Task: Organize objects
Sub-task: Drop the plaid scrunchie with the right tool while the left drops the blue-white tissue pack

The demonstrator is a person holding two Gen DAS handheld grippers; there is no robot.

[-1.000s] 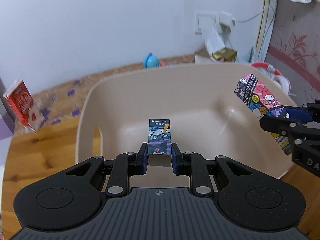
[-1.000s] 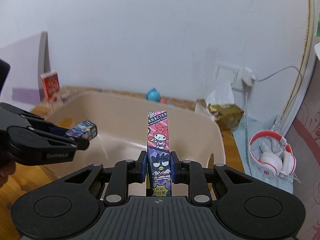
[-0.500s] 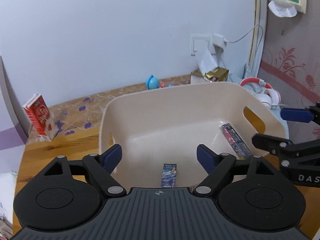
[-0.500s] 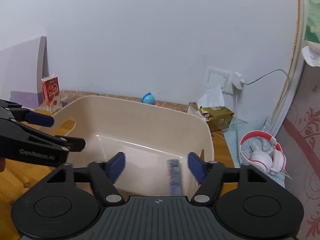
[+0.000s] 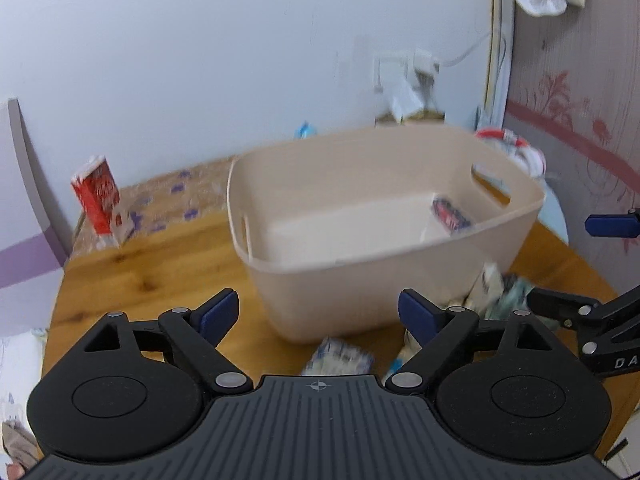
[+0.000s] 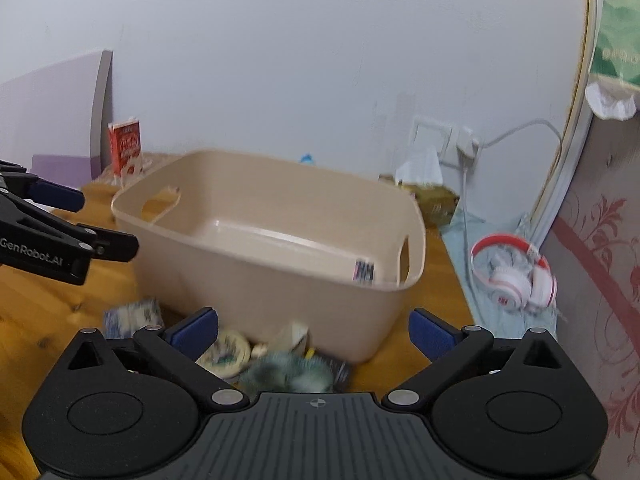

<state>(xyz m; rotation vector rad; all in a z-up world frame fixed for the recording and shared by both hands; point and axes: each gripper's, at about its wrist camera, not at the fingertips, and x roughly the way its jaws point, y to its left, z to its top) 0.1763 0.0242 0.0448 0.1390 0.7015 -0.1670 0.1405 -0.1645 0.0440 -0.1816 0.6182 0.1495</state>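
Observation:
A beige plastic bin (image 5: 400, 276) (image 6: 280, 280) stands on the wooden table. A long cartoon-printed box (image 5: 450, 214) (image 6: 363, 271) leans against its right inner wall. The small cartoon box is hidden behind the near wall. My left gripper (image 5: 318, 312) (image 6: 92, 222) hovers in front of the bin, jaws wide and still opening, nothing between them. My right gripper (image 6: 314, 332) (image 5: 580, 266) is beside it on the right, jaws also opening and empty. Loose items lie before the bin: a blue-white packet (image 5: 340, 356) (image 6: 132, 316), a round disc (image 6: 226, 350), a blurred greenish bundle (image 6: 288, 376).
A red carton (image 5: 96, 200) (image 6: 126, 148) stands at the back left by the wall. Red-white headphones (image 6: 512, 272) lie on a cloth to the right. A gold tissue box (image 6: 432, 196) and a wall socket with cable (image 6: 464, 144) sit behind the bin.
Both grippers opened and let their boxes drop into the bin, then pulled back from it. The bin now looks farther away and loose items in front of it have come into view.

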